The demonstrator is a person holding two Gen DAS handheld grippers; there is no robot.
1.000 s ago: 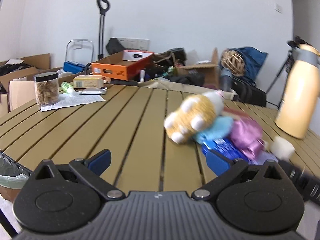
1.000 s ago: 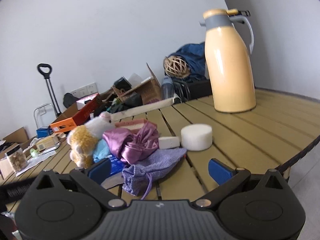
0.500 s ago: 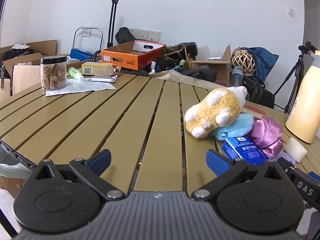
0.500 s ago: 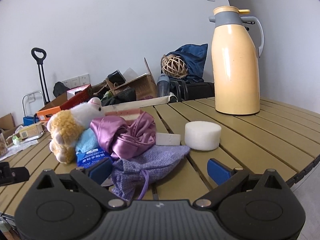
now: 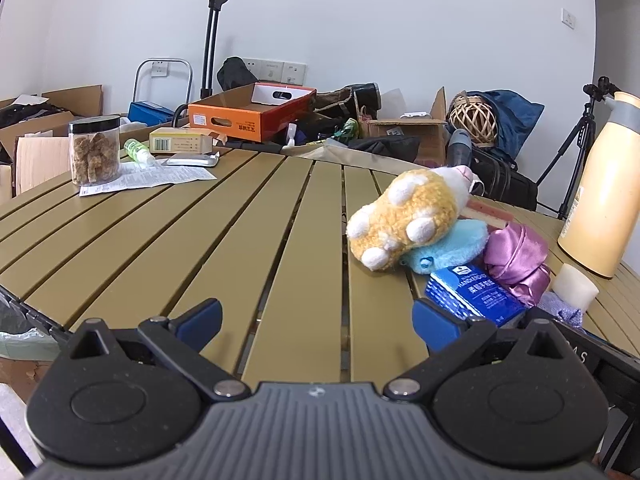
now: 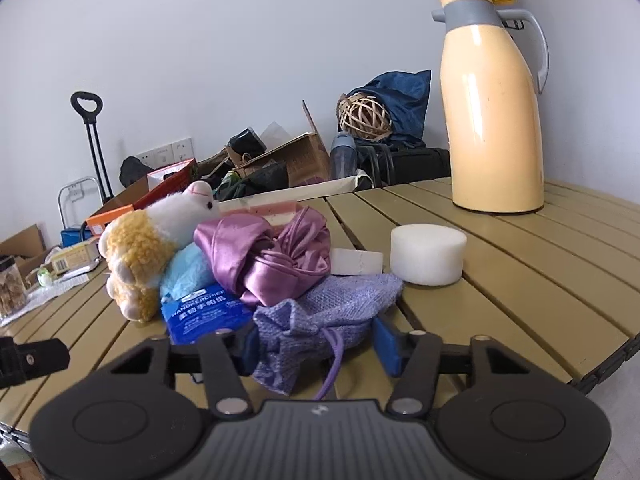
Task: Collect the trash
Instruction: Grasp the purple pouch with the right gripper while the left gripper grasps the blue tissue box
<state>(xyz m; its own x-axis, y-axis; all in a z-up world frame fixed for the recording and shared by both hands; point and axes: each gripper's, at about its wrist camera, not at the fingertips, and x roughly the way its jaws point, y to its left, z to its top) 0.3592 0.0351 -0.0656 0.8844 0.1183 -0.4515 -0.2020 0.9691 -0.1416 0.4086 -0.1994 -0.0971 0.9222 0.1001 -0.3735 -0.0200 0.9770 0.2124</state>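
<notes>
Right gripper [image 6: 316,344] has its blue pads half closed around a knitted lavender drawstring pouch [image 6: 320,320], touching its left side, on the slatted table [image 6: 500,280]. Left gripper [image 5: 316,320] gapes wide, empty, near a glossy blue tissue pack [image 5: 472,294].

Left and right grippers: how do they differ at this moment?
The left gripper has its jaws spread wide over bare table slats, with nothing between them. The right gripper has its jaws narrower, set either side of the lavender drawstring pouch; whether they press it is unclear. Both are low at the table's near edge.
</notes>
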